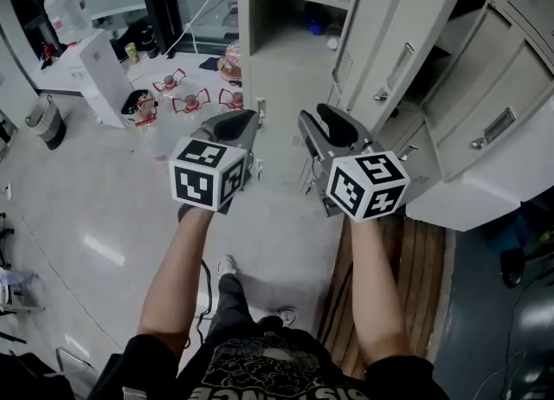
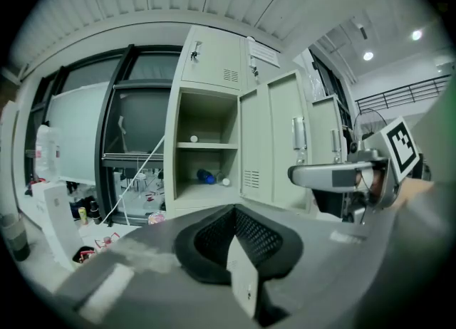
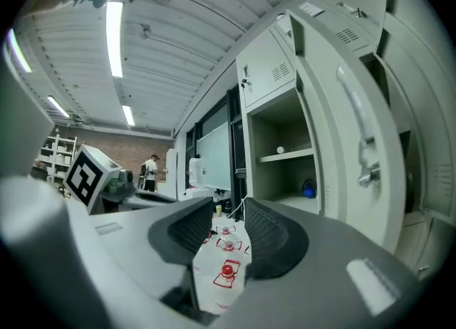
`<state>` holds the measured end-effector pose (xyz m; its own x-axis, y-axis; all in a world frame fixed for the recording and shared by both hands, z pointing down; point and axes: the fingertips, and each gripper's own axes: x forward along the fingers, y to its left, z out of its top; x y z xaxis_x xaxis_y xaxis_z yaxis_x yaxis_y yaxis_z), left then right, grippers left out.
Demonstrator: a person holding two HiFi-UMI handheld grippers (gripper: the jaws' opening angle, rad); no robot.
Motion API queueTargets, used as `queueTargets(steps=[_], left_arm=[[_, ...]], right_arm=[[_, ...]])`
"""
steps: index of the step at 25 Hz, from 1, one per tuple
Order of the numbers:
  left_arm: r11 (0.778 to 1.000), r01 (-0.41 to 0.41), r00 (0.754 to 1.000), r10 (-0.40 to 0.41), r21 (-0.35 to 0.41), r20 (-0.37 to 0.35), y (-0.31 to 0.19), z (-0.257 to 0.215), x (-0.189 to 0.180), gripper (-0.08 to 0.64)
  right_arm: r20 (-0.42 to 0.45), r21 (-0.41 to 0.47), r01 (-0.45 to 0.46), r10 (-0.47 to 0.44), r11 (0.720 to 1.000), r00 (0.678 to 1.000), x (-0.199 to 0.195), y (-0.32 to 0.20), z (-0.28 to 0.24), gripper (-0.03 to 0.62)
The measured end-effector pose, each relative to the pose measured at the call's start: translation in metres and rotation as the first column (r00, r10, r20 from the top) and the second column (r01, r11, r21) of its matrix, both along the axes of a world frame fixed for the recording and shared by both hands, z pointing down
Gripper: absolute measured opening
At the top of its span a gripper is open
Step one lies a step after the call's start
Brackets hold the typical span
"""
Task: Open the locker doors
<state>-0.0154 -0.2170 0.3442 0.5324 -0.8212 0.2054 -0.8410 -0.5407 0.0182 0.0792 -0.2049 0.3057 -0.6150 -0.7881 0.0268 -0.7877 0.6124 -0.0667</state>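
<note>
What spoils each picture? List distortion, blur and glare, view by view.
Head view: sharp, lockers leaning steeply. Left gripper view: fisheye bend, dark round corners, left claw soft. Right gripper view: same bend, ceiling lights glaring, right claw soft.

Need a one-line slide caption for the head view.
Left gripper and right gripper held out before grey lockers, several doors already open; nothing gripped.

Red-capped bottles (image 1: 191, 102) — on floor (image 1: 104, 183) (near white box (image 1: 102, 76))
</note>
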Motion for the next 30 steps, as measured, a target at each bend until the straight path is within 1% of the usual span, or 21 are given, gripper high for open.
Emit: queueTargets(steps=[7, 11, 15, 18, 23, 26, 30], left_arm=[[0.999, 0.039, 0.999, -0.039, -0.004, 0.013, -0.036, 0.026, -0.049, 0.003], [0.999, 0.035, 0.999, -0.035, -0.011, 0.026, -0.067, 0.046, -0.069, 0.003], [1.000, 0.025, 0.999, -0.024, -0.018, 0.038, -0.102, 0.068, -0.085, 0.003], [1.000, 0.013, 0.999, -0.012, -0.024, 0.045, -0.125, 0.087, -0.092, 0.003], [1.000, -0.004, 0.996, 0.006, -0.026, 0.085, -0.150, 0.116, -0.101, 0.003], [1.000, -0.018, 0.993, 0.021, -0.022, 0.117, -0.162, 0.129, -0.105, 0.003], [0.999, -0.032, 0.993, 0.032, -0.002, 0.116, -0.179, 0.140, -0.105, 0.003]], right_arm=[[-0.020, -0.066, 0.020, -0.022, 0.998, 1.000, -0.053, -0.043, 0.049, 0.150], [-0.037, -0.092, 0.002, -0.005, 0.996, 0.999, -0.078, -0.077, 0.079, 0.160], [-0.032, -0.115, -0.023, 0.019, 0.993, 0.999, -0.098, -0.111, 0.112, 0.161], [-0.037, -0.132, -0.044, 0.040, 0.990, 0.999, -0.109, -0.135, 0.139, 0.161], [-0.067, -0.138, -0.070, 0.061, 0.988, 0.996, -0.123, -0.174, 0.181, 0.161], [-0.043, -0.130, -0.109, 0.104, 0.986, 0.994, -0.124, -0.195, 0.199, 0.161], [-0.018, -0.135, -0.147, 0.146, 0.980, 0.989, -0.122, -0.217, 0.227, 0.161]])
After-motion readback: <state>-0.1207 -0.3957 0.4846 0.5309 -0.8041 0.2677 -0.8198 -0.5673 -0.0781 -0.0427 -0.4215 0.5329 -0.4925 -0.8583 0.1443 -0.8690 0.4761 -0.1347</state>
